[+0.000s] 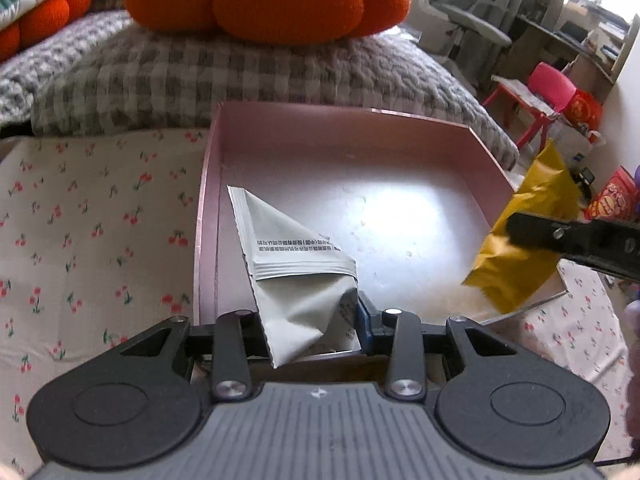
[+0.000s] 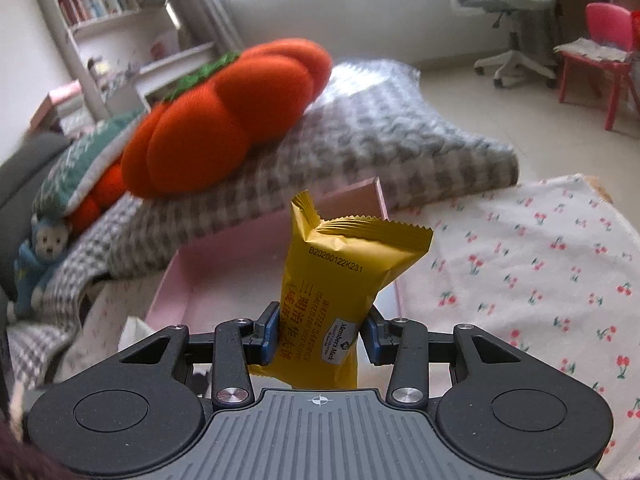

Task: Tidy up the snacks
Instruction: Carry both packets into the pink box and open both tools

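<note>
Right fingers (image 2: 320, 334) grasp yellow "Member's Mark" packet (image 2: 340, 280); left fingers (image 1: 308, 320) grasp white sachet (image 1: 296, 272).

**Colours and patterns on the bed**

The box (image 1: 208, 216) is pale pink, its floor a glaring grey-white. The packet (image 1: 296, 280) in the left tongs (image 1: 308, 320) is off-white with black print and ribbed seams. The bar (image 2: 340, 276) in the right tongs (image 2: 320, 336) is mustard yellow with dark lettering, a white label and zigzag ends. Both tongs are black with blue pads (image 2: 269, 336) and grey ribbed bodies. The sheet (image 1: 80, 220) is white, dotted with small red cherries on green stems. The far blanket (image 1: 200, 76) is grey-and-white check. On it lies an orange knitted pumpkin cushion (image 2: 224, 116) with a green top. At far right stands a pink-and-red chair (image 2: 600, 52).
</note>
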Action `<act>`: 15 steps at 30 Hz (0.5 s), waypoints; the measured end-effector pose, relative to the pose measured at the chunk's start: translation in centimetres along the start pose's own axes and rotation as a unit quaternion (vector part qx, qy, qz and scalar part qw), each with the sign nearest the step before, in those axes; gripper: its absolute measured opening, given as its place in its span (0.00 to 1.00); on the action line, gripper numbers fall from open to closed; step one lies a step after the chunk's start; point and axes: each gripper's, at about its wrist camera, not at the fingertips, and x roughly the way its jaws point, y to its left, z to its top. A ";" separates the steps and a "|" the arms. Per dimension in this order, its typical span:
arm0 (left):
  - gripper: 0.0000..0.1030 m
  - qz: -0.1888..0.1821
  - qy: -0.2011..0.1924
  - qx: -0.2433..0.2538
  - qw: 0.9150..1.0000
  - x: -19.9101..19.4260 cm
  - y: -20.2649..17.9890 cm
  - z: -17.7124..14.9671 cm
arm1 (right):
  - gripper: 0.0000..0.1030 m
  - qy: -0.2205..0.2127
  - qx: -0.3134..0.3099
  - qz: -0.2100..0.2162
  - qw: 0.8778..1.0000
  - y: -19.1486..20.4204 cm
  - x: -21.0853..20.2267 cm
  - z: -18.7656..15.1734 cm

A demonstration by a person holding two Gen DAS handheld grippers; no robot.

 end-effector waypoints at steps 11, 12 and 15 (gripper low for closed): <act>0.33 0.005 0.014 0.022 1.000 0.4 -0.7 0.4 | 0.39 0.035 -0.016 -0.009 0.999 0.3 0.9 -0.4; 0.33 0.007 0.013 0.027 1.000 0.5 -0.9 0.5 | 0.39 0.035 -0.018 -0.010 0.999 0.4 0.9 -0.4; 0.35 0.010 0.007 0.032 0.999 0.8 -1.0 0.8 | 0.41 0.033 -0.018 -0.010 0.999 0.6 0.9 -0.4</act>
